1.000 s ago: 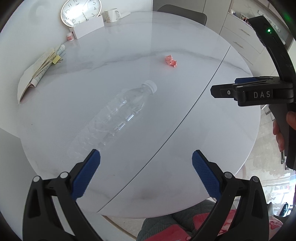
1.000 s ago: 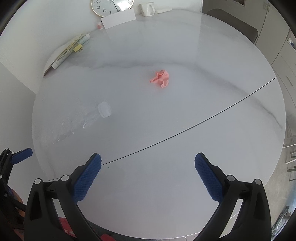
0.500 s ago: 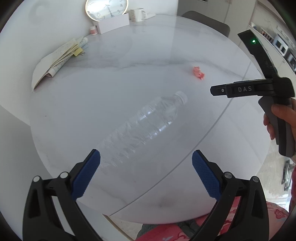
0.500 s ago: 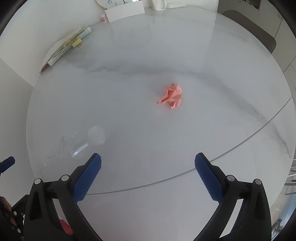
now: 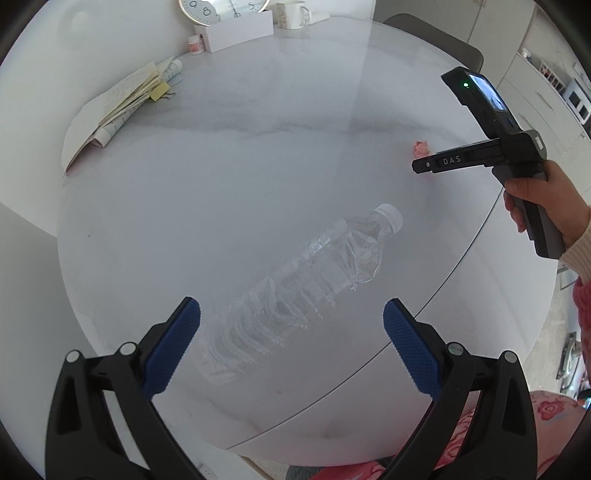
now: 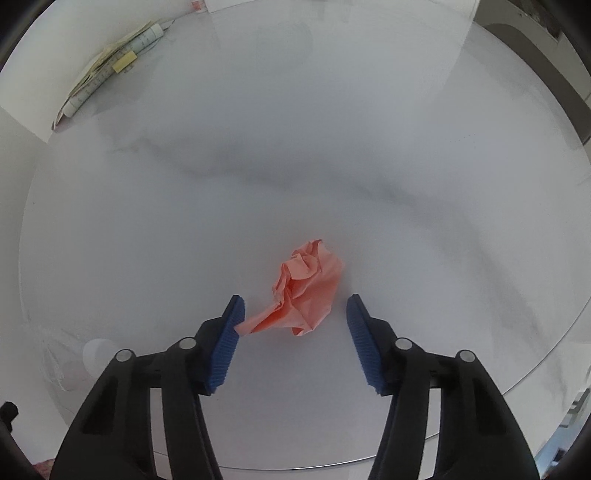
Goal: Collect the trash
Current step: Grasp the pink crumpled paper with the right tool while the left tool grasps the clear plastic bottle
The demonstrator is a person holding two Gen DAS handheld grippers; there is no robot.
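Observation:
A crumpled pink paper lies on the round white marble table. My right gripper points down over it with the paper between its closing jaws. The left pad touches the paper's thin tail, while the right pad stands clear of it. In the left wrist view a crushed clear plastic bottle with a white cap lies slantwise on the table. My left gripper hovers open above the bottle's lower half. There the right gripper shows from the side in a hand, beside the pink paper.
Folded papers lie at the table's back left. A clock, a white box, a mug and a small jar stand at the far edge. A chair is behind the table. A seam crosses the tabletop.
The right gripper has moved forward and down onto the pink paper, and its jaws have narrowed around it. The left gripper has drifted over the bottle, still wide open.

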